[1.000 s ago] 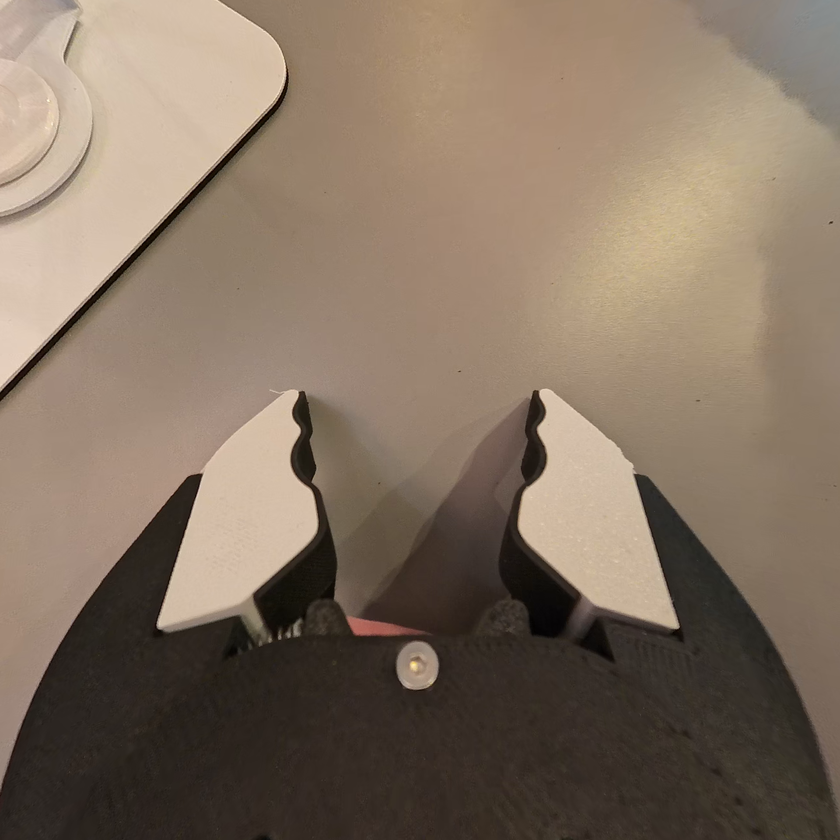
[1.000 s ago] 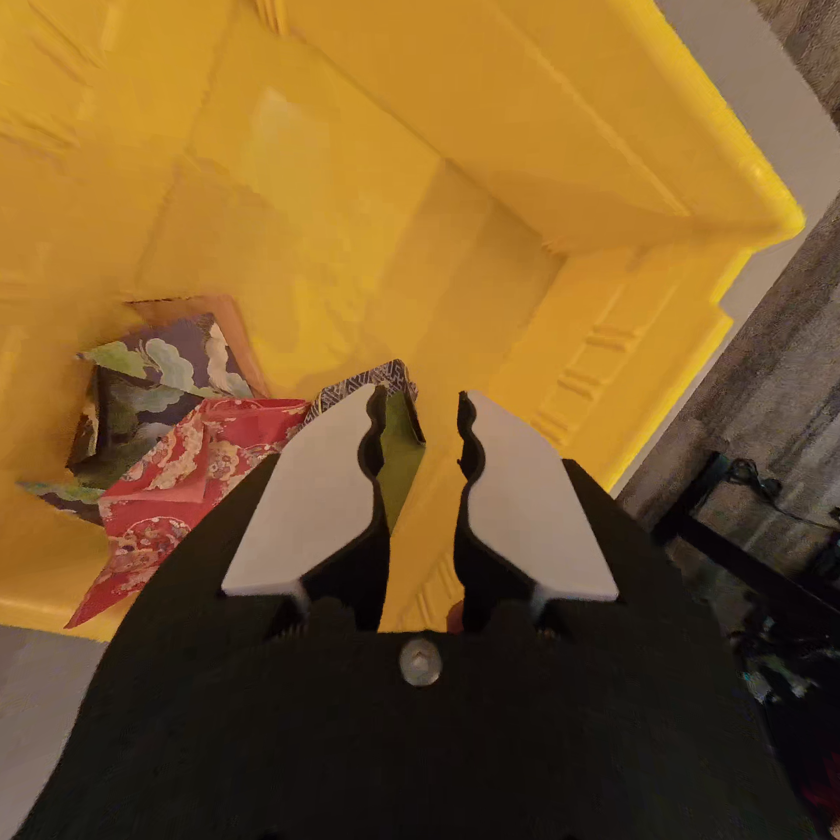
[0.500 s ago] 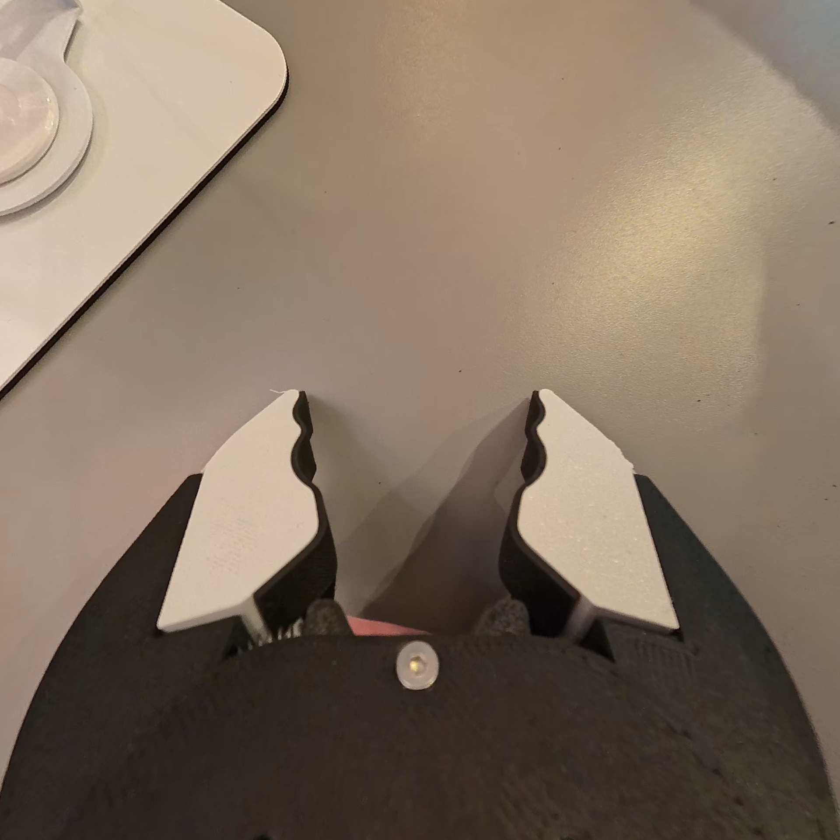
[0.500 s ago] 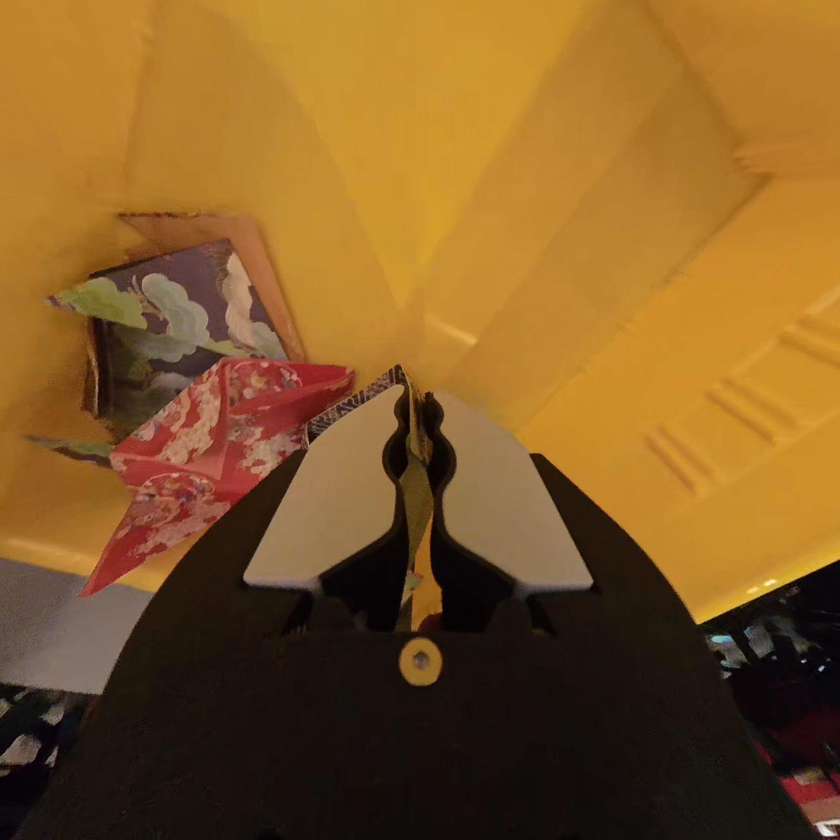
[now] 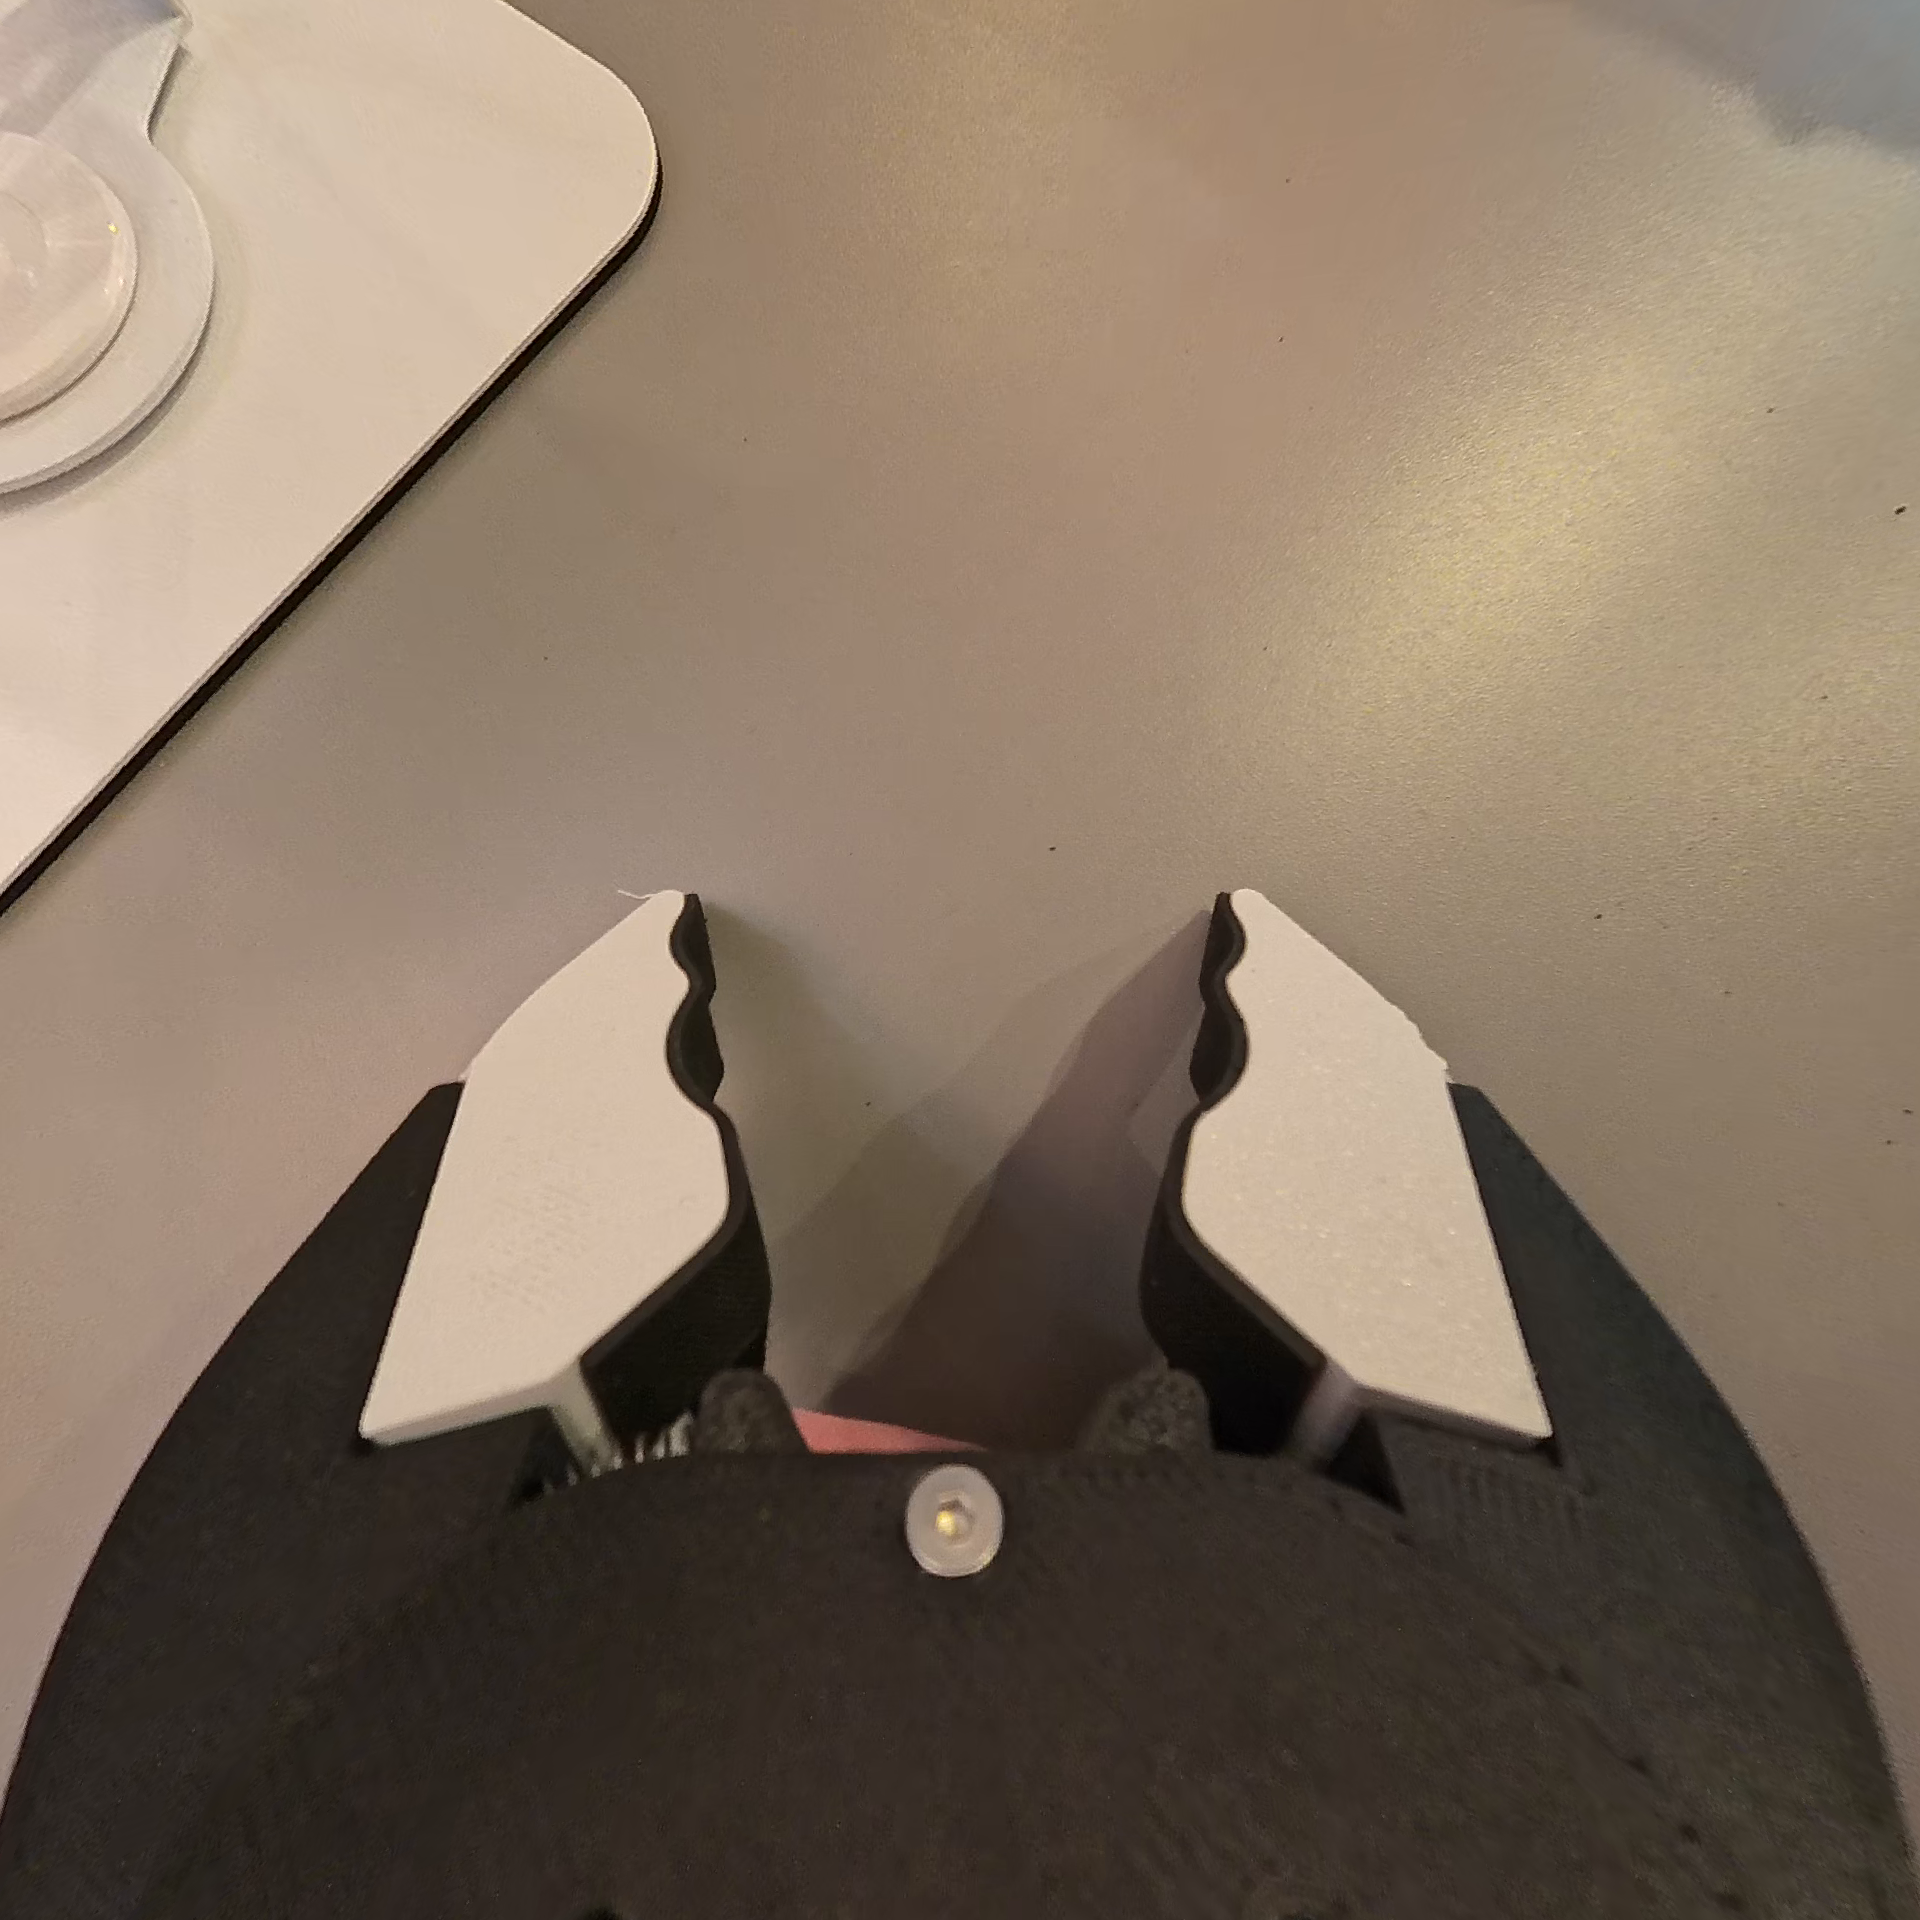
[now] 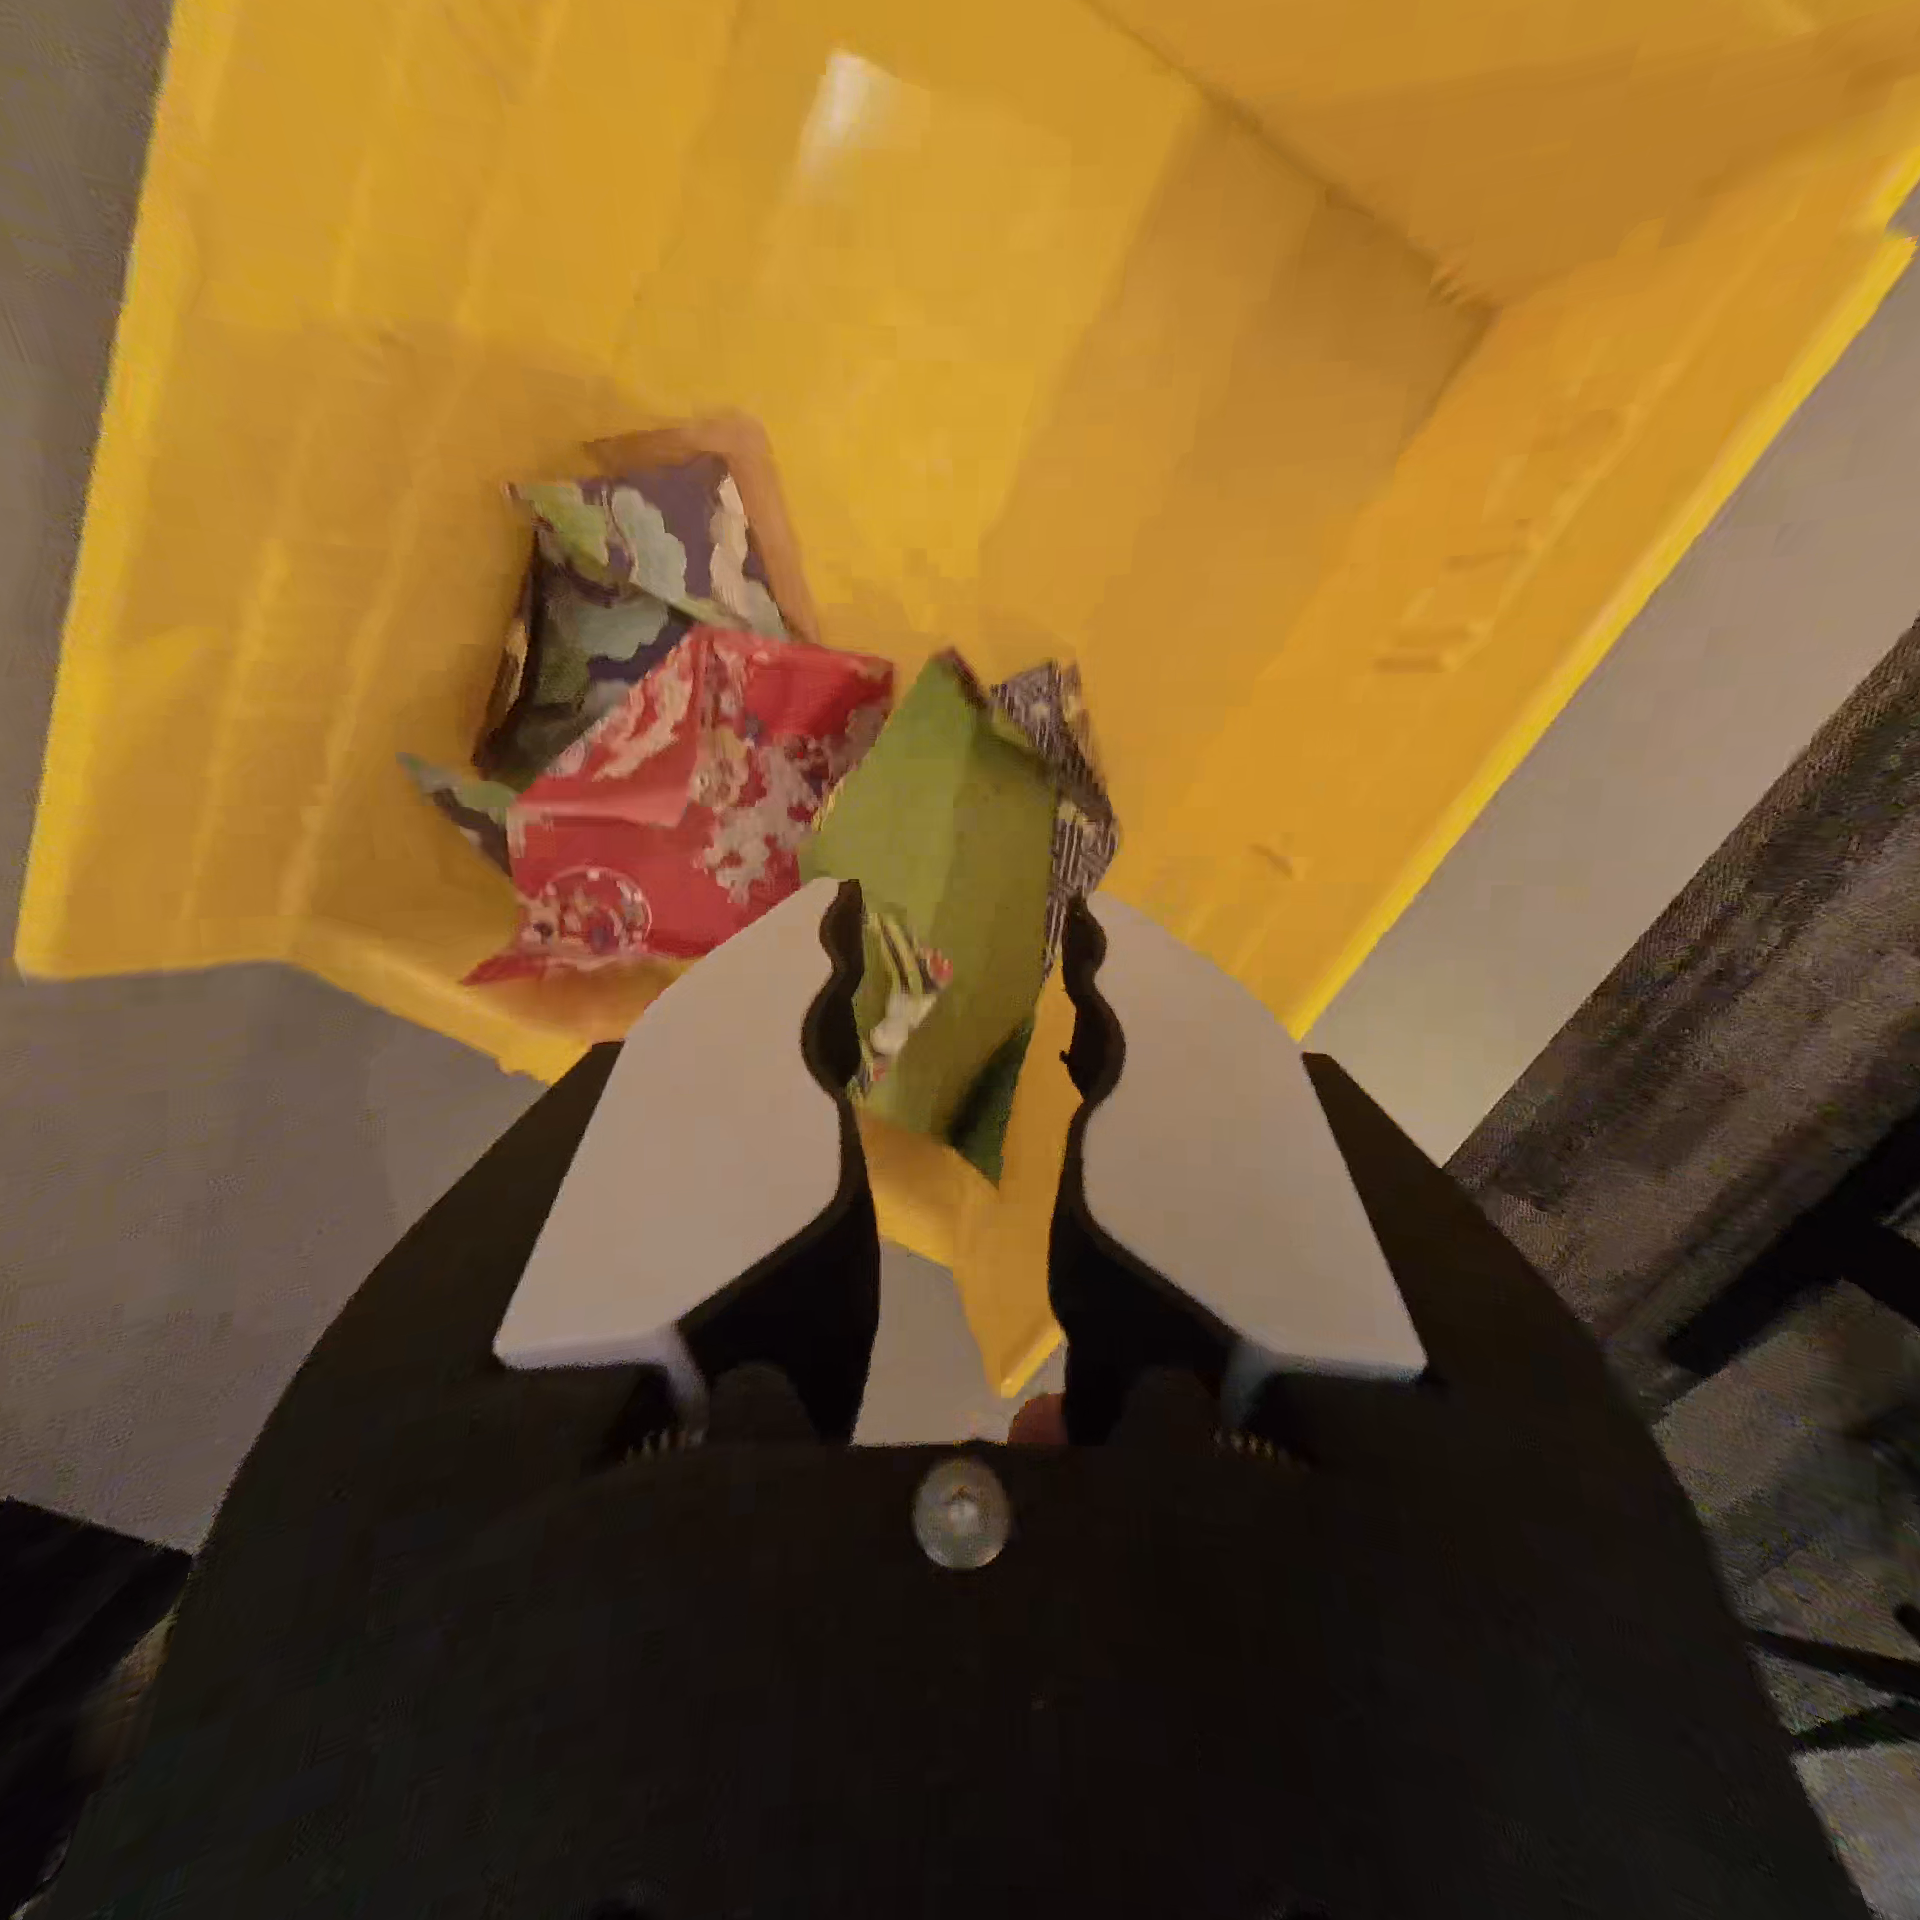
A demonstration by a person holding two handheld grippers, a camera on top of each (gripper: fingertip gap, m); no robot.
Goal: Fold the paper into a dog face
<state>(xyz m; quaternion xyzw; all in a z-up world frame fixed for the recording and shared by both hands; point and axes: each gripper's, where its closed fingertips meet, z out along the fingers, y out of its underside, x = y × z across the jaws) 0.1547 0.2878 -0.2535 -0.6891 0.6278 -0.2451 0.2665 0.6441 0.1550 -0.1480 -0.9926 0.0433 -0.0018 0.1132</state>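
Right tool now parted, green folded paper loose over yellow bin, left tool gaping, empty.

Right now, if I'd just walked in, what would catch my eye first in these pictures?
The bright yellow bin fills the right wrist view, with folded patterned papers in it: a red one against a dark blue floral one. Nearer, a green folded paper sits between the open fingers of the right gripper. In the left wrist view, the left gripper is open and empty over a bare grey table.
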